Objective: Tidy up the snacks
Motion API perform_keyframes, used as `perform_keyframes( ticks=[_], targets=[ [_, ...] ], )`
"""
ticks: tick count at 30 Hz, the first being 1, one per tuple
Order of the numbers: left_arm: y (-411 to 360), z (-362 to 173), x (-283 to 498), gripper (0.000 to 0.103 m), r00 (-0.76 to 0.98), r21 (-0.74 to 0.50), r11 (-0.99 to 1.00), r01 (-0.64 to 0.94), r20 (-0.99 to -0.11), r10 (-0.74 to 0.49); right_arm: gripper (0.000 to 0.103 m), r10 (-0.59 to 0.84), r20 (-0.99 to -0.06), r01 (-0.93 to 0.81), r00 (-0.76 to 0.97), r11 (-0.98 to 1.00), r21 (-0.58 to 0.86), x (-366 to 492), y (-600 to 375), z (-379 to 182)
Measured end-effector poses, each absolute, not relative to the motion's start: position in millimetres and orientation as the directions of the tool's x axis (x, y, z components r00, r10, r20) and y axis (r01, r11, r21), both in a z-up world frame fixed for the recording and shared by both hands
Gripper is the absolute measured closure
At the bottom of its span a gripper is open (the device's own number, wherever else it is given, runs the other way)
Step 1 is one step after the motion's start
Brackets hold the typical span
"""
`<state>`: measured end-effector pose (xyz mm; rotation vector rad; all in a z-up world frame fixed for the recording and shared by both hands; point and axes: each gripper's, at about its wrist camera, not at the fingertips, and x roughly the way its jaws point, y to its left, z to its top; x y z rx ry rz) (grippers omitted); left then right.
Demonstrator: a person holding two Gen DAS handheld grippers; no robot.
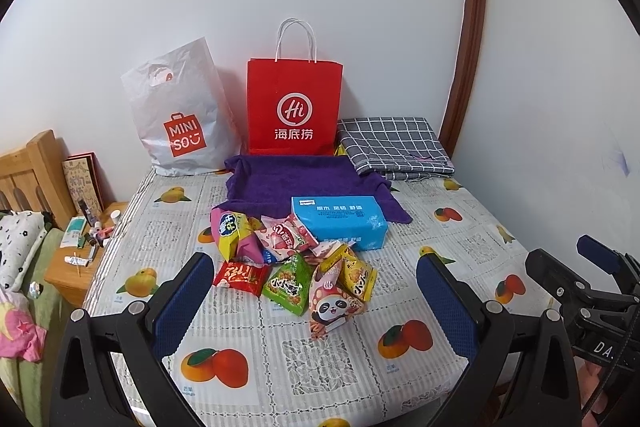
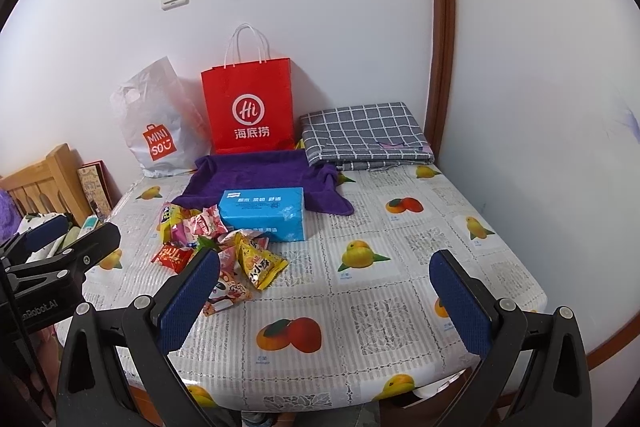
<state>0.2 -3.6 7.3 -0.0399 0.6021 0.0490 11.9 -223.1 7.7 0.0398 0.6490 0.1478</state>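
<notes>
Right now both tools hover wide open and empty above the near edge of the surface (image 1: 320,379). The snack pile (image 1: 292,263) lies straight ahead of the left tool (image 1: 316,291), just in front of a blue tissue pack (image 1: 340,223). From the right tool (image 2: 324,291) it sits off to the left, so the left hand seems nearer. A purple cloth tray (image 1: 292,179), perhaps the destination, waits behind.

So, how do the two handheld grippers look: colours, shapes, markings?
The left gripper and right gripper look alike: black angular frames with silver bolts and flat fingers faced with textured blue pads. White lettering marks each body, only partly readable. A thin black cable runs beside the right one.
</notes>
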Motion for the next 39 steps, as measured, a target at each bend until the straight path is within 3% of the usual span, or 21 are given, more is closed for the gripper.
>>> perform_keyframes(
  ticks=[22,29,33,39],
  targets=[
    [54.0,-51.5,52.8,0.001,0.756,-0.031,0.987,-0.155,-0.647,0.099,0.003,0.206,-0.653,-0.188,0.729,0.977,0.098,63.2,-191.9,-45.7],
    [89.8,-83.2,75.9,0.001,0.712,-0.057,0.976,-0.209,-0.693,0.112,0.013,0.3,-0.678,-0.256,0.671,0.952,0.167,89.3,-169.5,-78.6],
    [106.7,-103.7,88.7,0.003,0.671,-0.069,0.971,-0.228,-0.734,0.106,0.03,0.356,-0.686,-0.32,0.634,0.929,0.186,97.1,-148.3,-96.7],
    [124.2,-126.7,99.6,0.003,0.636,-0.087,0.967,-0.24,-0.766,0.089,0.031,0.419,-0.71,-0.388,0.565,0.895,0.22,108.3,-114.3,-123.0]
  ],
)
